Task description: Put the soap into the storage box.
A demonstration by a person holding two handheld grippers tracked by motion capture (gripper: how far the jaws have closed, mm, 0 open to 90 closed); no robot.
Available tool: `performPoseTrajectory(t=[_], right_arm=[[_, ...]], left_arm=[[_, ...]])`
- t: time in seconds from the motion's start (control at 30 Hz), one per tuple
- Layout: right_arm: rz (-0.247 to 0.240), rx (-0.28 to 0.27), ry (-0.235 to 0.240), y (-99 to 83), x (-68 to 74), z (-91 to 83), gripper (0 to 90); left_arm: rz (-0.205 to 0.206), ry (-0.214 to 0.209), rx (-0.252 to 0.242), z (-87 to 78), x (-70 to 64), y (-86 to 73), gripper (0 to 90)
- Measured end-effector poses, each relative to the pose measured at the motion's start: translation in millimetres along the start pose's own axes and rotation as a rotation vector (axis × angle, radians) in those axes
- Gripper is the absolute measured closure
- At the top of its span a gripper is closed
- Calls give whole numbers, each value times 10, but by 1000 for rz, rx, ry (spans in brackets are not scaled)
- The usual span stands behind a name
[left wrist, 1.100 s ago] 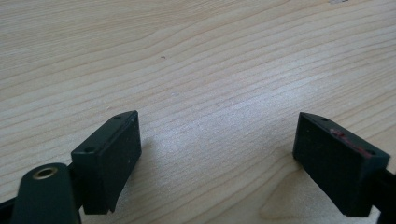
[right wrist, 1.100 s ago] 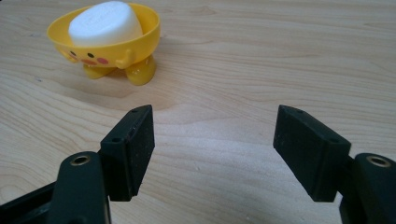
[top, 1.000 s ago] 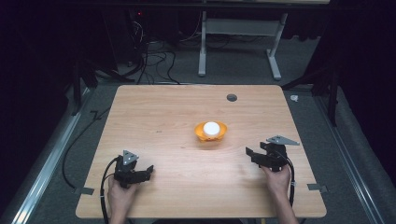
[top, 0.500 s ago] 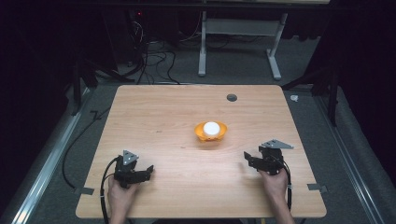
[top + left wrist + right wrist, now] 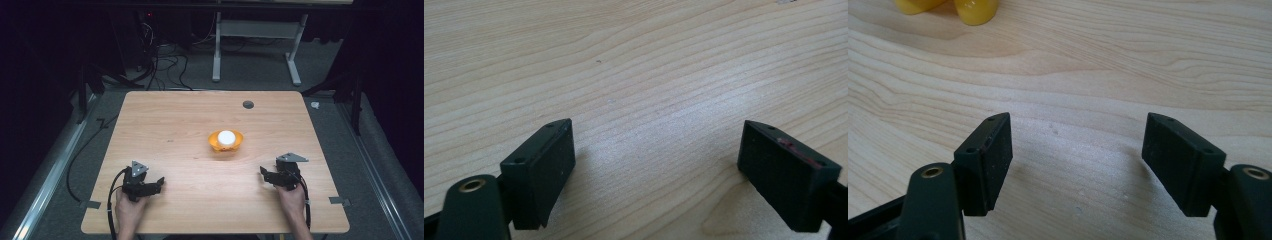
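Weighing the risk: the orange bowl (image 5: 225, 142) looks light and shallow, and I judge that a push from one side alone can send it sliding over the smooth counter (image 5: 165, 125) rather than into a grip.
Cause of a spill: the white ball (image 5: 226, 137) sits loose in the orange bowl, so a knock on the rim or a tilted lift can likely roll it out.
Cause of a missed grip: the right tongs (image 5: 268, 176) point toward the orange bowl at a slant, and closing on its curved rim off-centre may let it squirt free.
Left tongs (image 5: 156, 184): released, jaws wide apart over bare wood in the left gripper view, nothing between them (image 5: 656, 155).
Right tongs: released too, jaws spread with bare wood between them (image 5: 1077, 160).
Orange bowl seen from the right tongs: its yellow-orange underside (image 5: 948, 7) shows at the top left edge of the right gripper view, well ahead of the jaws.
Right tongs relative to the orange bowl: nearer the person and to its right, apart from it.
Left tongs relative to the orange bowl: nearer the person and well to its left, farther off than the right pair.
Grey hole (image 5: 248, 104): beyond the orange bowl, toward the far edge of the counter.
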State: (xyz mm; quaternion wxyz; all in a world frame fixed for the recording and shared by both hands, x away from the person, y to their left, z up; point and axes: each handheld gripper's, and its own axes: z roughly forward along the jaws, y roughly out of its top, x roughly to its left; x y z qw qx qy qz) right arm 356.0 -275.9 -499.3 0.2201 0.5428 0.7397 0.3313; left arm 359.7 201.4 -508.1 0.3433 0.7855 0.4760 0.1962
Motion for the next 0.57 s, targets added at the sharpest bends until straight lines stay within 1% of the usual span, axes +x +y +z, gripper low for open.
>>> performPoseTrajectory(t=[0.07, 0.2, 0.37, 0.57], right_arm=[[-3, 9, -5, -13, 0, 17, 283], [-37, 15, -33, -16, 41, 26, 279], [-44, 17, -18, -6, 33, 39, 270], [-46, 17, -18, -5, 31, 40, 268]], left_arm=[[0, 0, 0, 0, 0, 0, 159], [0, 0, 0, 0, 0, 0, 159], [0, 5, -1, 0, -5, -1, 159], [0, 6, -1, 1, -7, -1, 158]])
